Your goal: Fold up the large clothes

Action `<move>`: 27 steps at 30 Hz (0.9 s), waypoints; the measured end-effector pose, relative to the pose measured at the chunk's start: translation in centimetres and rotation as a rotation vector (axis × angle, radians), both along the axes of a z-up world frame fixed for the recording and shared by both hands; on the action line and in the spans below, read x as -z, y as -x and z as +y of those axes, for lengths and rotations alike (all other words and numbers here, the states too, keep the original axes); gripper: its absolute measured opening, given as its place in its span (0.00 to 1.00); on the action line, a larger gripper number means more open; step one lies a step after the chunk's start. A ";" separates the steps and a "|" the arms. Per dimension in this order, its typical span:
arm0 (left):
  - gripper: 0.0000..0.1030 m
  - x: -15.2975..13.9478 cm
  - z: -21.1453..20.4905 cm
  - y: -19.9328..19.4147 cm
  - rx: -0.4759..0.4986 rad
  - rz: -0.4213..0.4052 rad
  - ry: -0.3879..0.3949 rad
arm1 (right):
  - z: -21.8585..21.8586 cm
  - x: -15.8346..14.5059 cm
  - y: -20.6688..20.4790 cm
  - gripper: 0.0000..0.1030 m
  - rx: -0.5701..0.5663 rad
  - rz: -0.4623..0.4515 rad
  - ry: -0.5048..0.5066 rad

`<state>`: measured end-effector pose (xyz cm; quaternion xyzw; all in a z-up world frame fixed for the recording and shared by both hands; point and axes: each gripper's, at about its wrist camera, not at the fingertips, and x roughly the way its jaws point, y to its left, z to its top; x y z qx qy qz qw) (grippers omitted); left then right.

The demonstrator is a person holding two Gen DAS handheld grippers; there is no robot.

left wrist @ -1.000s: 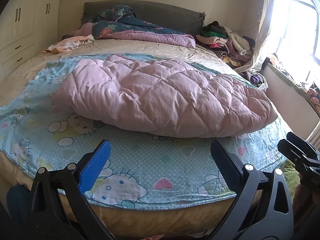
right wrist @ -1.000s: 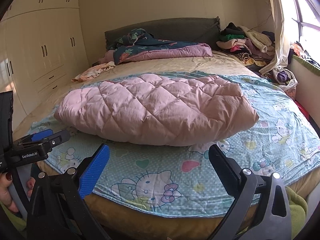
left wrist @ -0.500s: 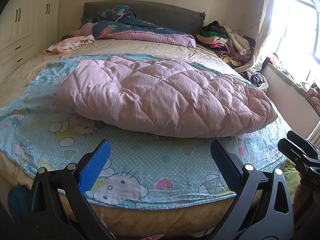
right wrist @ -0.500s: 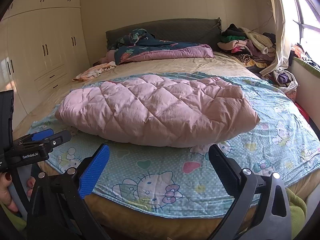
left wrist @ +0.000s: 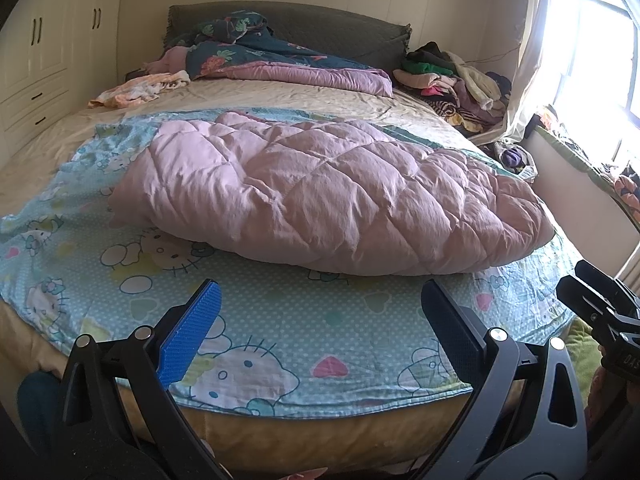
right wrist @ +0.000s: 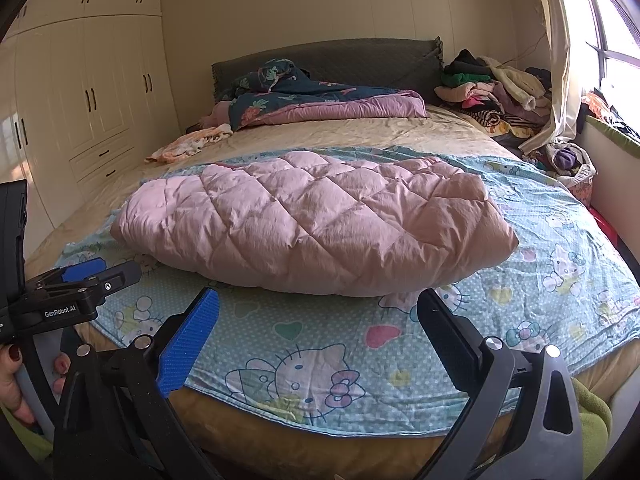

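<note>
A pink quilted padded garment (left wrist: 328,196) (right wrist: 312,220) lies folded in a long bundle across a light-blue cartoon-cat sheet (left wrist: 280,320) (right wrist: 320,344) at the foot of the bed. My left gripper (left wrist: 320,304) hangs open over the sheet's near edge, short of the bundle, with nothing between its fingers. My right gripper (right wrist: 318,312) is open too, just in front of the bundle's near side. The left gripper's body (right wrist: 80,288) shows at the left of the right wrist view, held by a hand (right wrist: 16,380). The right gripper's body (left wrist: 600,304) shows at the right edge of the left wrist view.
At the headboard lie a dark floral duvet with purple lining (left wrist: 280,60) (right wrist: 320,100) and a small peach cloth (left wrist: 140,90). A pile of mixed clothes (left wrist: 452,76) (right wrist: 492,88) fills the far right corner by the curtain. White wardrobes (right wrist: 80,100) line the left wall.
Both grippers have edged slightly nearer the bed; the view has shifted a little. The pink bundle and sheet lie as before, and both grippers stay open.
</note>
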<state>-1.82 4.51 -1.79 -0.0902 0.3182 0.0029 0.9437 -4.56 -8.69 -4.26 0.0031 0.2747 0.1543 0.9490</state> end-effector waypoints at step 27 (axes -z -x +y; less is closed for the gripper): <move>0.91 -0.1 0.0 0.0 0.003 0.000 -0.003 | 0.0 -0.3 0.2 0.96 -0.001 -0.007 0.007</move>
